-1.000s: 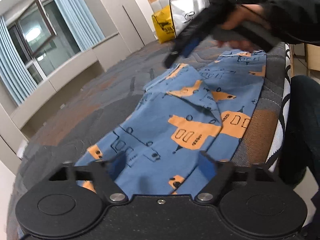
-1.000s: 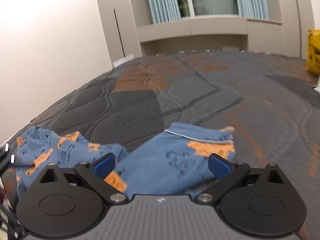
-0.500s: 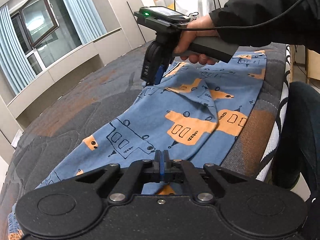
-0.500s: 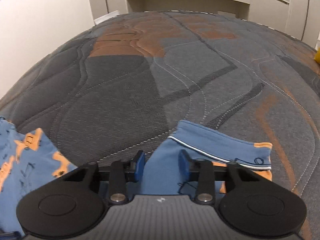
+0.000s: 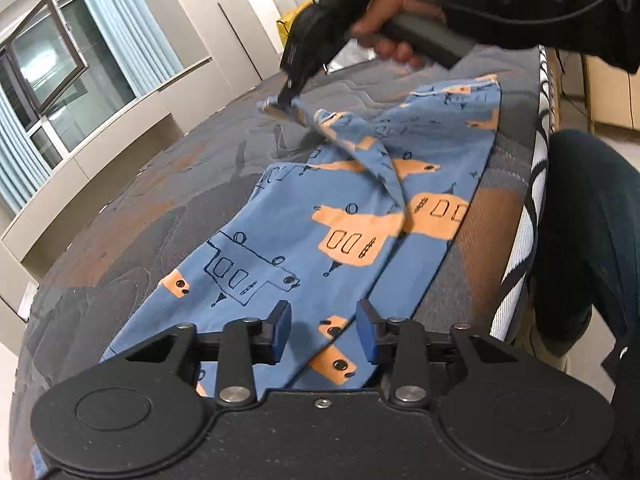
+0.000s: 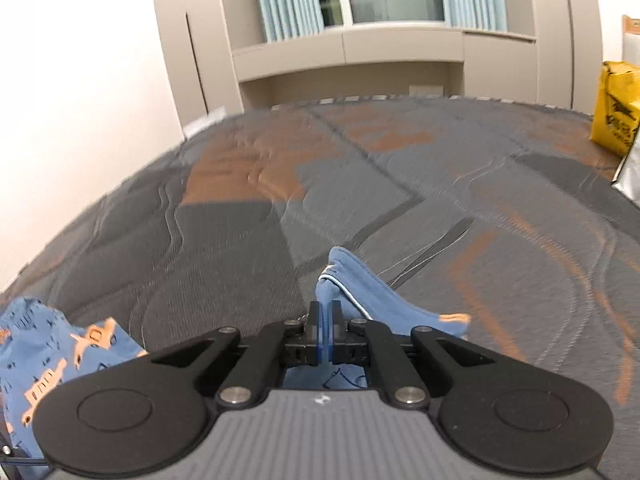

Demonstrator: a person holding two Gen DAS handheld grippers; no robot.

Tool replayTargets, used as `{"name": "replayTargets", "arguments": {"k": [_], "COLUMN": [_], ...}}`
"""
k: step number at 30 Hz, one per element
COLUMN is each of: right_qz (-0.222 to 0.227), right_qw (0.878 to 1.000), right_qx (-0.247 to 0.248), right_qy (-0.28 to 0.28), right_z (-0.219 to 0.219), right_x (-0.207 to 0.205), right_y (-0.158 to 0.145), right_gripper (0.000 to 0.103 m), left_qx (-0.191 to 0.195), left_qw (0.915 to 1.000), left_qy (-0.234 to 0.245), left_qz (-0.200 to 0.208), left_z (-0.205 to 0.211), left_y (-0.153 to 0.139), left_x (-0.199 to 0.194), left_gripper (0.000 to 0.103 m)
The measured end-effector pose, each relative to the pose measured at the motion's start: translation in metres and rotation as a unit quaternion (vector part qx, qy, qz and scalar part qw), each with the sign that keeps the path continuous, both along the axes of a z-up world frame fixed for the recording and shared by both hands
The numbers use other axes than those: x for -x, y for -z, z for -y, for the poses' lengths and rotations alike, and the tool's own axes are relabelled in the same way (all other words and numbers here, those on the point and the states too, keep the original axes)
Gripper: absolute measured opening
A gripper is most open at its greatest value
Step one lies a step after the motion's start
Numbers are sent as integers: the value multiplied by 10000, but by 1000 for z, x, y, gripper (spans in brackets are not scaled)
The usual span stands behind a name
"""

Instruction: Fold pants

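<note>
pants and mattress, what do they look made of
Pants: soft, matte knit, probably cotton jersey; they drape limply where the right gripper lifts the edge, and the print sits flat. Mattress: quilted woven fabric, slightly sheened, with stitched wavy seams over padding.

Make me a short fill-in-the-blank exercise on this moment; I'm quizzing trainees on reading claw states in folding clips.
1. The right claw is ____ on a corner of the blue pants.
2. The left claw is ____, its fingers either side of the fabric.
3. The pants lie on a quilted grey and orange ____.
4. The bag at the far right of the right wrist view is ____.

Missing words: shut; open; mattress; yellow
</note>
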State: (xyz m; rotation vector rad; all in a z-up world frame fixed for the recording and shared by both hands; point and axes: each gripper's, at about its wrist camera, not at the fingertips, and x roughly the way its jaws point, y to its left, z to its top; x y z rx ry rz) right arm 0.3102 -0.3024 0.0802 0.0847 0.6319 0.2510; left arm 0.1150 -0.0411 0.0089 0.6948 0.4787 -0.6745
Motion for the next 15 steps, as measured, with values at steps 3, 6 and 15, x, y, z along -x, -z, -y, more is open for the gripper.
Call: {"name": "replayTargets", "arguments": {"k": [3, 6, 15], "right_qz": [175, 301, 661], "right_qw": [9998, 9993, 9965], "right_qx": [-100, -205, -460], "right_qy": [52, 107, 211], "right_z": [13, 21, 37], "right_x": [10, 16, 29], "right_y": [-9, -16, -45], "right_gripper": [3, 3, 3], "left_qx": [-57, -9, -185], "left_qw": [9998, 9997, 9997], "left_qy": [-154, -140, -30], "left_qz": [-61, -208, 161], "left_z": [0, 2, 13], "left_y": [-1, -2, 2], "left_x": [-7, -10, 2], "left_gripper": [55, 37, 43]}}
